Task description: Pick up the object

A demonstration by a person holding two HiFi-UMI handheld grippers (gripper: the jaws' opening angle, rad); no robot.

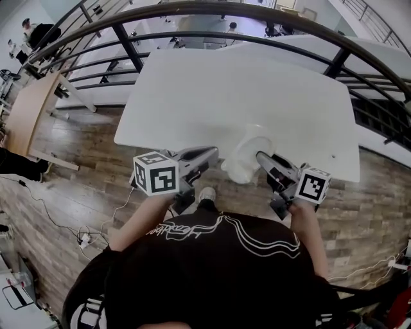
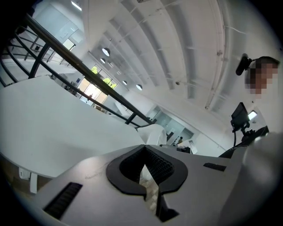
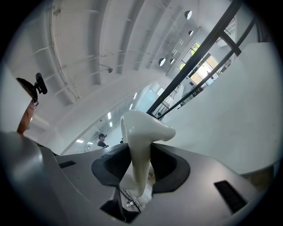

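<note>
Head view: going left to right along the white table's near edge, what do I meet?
First the left tongs, then the white object, then the right tongs, which are shut on that object.

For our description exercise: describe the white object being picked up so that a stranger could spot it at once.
Find the large white table beside the curved black railing. At its near edge, the right claw is shut on the white object. Unlike the flat table and the grey claw, it is glossy and curved, a narrow stem flaring into a lopsided head.
</note>
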